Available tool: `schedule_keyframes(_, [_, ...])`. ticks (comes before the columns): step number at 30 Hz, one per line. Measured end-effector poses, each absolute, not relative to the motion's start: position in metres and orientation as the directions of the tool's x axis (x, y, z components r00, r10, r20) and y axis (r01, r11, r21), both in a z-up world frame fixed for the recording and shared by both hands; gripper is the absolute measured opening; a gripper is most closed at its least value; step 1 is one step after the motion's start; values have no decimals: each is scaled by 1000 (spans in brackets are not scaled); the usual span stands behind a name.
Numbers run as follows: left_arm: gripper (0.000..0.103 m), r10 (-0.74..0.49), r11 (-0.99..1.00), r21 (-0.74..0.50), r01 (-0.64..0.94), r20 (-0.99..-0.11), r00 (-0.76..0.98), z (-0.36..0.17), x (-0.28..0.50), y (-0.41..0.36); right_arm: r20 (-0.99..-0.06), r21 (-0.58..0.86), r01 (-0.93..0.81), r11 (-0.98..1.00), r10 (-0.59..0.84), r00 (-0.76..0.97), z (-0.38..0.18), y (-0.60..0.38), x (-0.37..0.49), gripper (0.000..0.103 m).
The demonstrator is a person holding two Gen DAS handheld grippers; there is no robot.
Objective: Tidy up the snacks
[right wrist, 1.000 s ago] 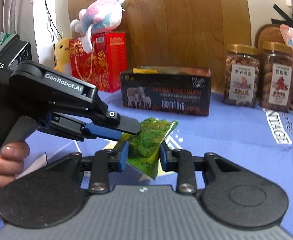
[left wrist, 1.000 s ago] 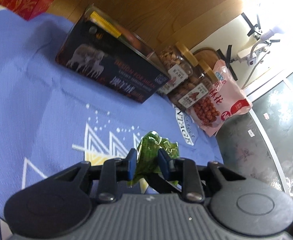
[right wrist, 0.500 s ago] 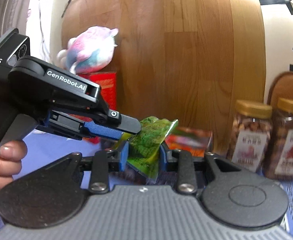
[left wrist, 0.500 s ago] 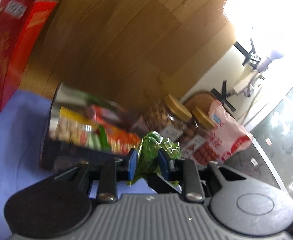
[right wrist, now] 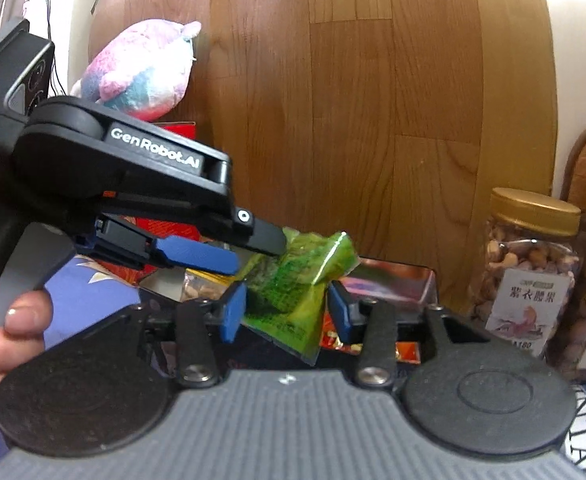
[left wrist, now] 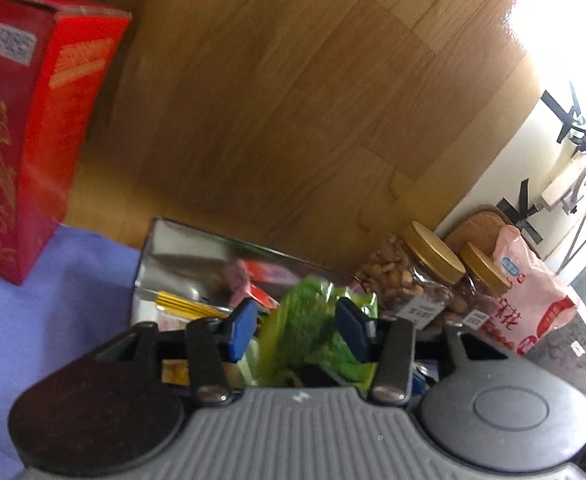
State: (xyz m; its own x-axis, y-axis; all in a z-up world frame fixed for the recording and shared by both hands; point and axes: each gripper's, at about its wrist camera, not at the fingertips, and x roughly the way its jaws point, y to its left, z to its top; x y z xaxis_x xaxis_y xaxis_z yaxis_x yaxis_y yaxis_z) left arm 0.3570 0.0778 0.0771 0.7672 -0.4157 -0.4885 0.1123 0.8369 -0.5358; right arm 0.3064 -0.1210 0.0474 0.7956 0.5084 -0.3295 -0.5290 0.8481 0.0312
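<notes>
- Green snack packet [right wrist: 293, 284] looks light & soft: thin crinkly foil/plastic that buckles easily, likely slippery on the glossy faces. Prob. best taken by a flat sealed edge or mid-body w/ pads square on, not by a loose corner.
- Look: bright green, shiny, wrinkled, darker leafy print on it (text too blurred to read). One corner sticks up and to the right in the right wrist view; in the left wrist view the packet [left wrist: 313, 332] is crumpled between the pads.
- Where: up in the air over the open tin box [right wrist: 393, 276], whose shiny inside already has other snack packs in it, red and yellow ones.
- Left gripper [left wrist: 297, 330]: blue pads spread apart, packet loose between them. Can't tell if either pad touches it; not pinching.
- Right gripper [right wrist: 281, 314]: pads also apart, either side of the packet's lower part. Looks like no squeeze, but contact is unclear (motion blur).
- In the right wrist view the left gripper's fingers [right wrist: 209, 258] reach in from the left, tips at the packet's upper part.
- Two gold-lidded nut jars [right wrist: 529, 260] stand right of the box; pink snack bag [left wrist: 533, 292] beyond them.
</notes>
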Motion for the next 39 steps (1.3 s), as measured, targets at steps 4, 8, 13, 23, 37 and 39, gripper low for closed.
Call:
schedule_keyframes(4, [50,-374,857,-506,98,-481,793,87,346,82,-300,22,-517,856,499,813,54,-129,289,49])
schedule_keyframes(8, [50,-364,860,-502,93,-476,801,94,323,84,-287,46,-502,864,493,821,58,-142,263,49])
schedule_keyframes(13, [52,-339,886,-452,99,-488,805,96,278,77,-302,130,-482,867,497,813,52,-163,222,49])
schedule_keyframes(23, [67,-209,966,-246,77,-570,795,69,180,45,-419,394,-345,852,500,758,23,-200,162,52])
schedule_keyframes(37, [92,-99,994,-101,51,-564,820,62,126,35,-441,449,-322,834,520,732,14,-190,123,53])
schedule_keyframes(39, [94,-99,994,-97,53,-567,818,61,124,34,-438,439,-331,836,520,733,15,-188,119,53])
